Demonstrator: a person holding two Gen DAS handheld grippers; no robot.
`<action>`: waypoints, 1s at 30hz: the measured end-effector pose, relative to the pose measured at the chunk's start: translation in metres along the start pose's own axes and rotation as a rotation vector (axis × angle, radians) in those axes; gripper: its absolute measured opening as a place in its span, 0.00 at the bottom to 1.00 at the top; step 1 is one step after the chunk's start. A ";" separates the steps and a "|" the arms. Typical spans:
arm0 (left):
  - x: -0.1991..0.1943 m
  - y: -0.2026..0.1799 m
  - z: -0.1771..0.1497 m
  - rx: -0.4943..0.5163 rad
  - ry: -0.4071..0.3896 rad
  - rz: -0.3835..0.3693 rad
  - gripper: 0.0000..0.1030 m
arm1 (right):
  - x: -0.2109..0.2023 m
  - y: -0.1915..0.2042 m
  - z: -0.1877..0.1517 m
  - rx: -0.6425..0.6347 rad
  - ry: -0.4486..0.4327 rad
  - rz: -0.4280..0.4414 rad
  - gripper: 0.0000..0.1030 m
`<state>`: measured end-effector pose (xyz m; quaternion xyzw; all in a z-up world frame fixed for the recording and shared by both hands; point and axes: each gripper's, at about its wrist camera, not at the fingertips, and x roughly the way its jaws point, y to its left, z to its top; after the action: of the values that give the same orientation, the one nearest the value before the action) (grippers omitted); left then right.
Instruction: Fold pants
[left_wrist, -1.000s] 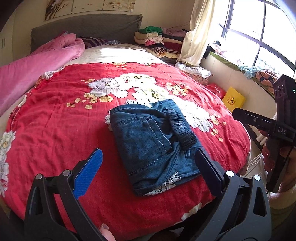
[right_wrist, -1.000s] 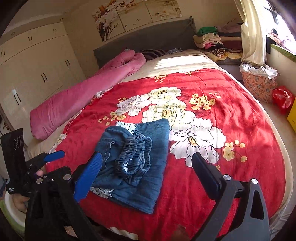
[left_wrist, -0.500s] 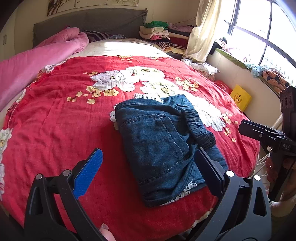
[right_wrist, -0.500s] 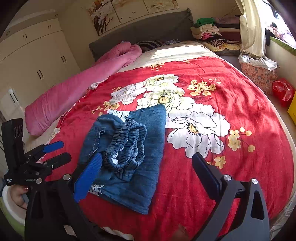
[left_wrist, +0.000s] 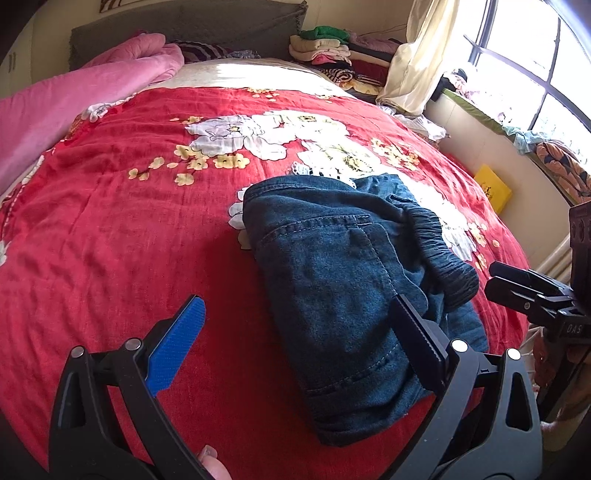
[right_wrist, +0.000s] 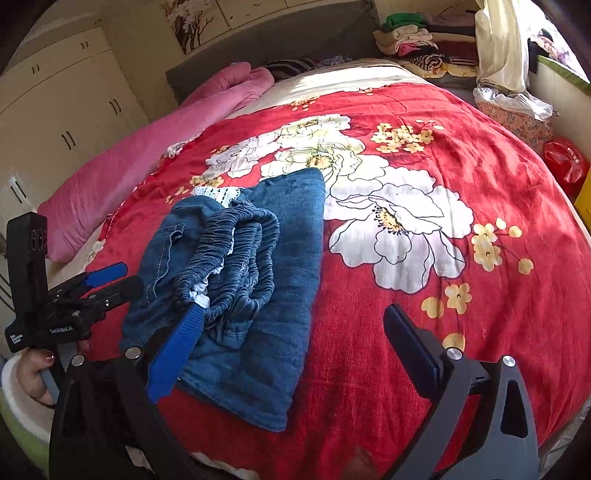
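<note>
a bed (left_wrist: 110, 229) under a red floral blanket (right_wrist: 461, 177) is filling both views, a pink quilt (left_wrist: 55, 107) lying along one side. the folded denim pants (left_wrist: 343, 280) are lying on the blanket near the bed's front edge — elastic waistband (right_wrist: 236, 258) bunched on top. the left gripper (left_wrist: 295, 332) is hovering with jaws spread wide, gripping nothing; the right gripper (right_wrist: 291, 336) is likewise gaping and empty — its blue pad overlapping the pants in view.
</note>
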<state>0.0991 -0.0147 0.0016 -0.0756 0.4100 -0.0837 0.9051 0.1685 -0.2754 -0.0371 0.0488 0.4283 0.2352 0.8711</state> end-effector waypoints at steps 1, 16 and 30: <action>0.002 0.001 0.000 -0.004 0.002 -0.002 0.90 | 0.001 0.000 -0.001 0.002 0.003 0.001 0.95; 0.036 0.009 0.005 -0.051 0.066 -0.080 0.90 | 0.034 -0.003 0.000 0.008 0.061 0.069 0.95; 0.046 0.006 0.009 -0.102 0.054 -0.205 0.37 | 0.046 0.000 0.001 0.039 -0.007 0.273 0.32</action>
<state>0.1366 -0.0184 -0.0271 -0.1609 0.4283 -0.1566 0.8753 0.1927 -0.2546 -0.0697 0.1245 0.4191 0.3430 0.8314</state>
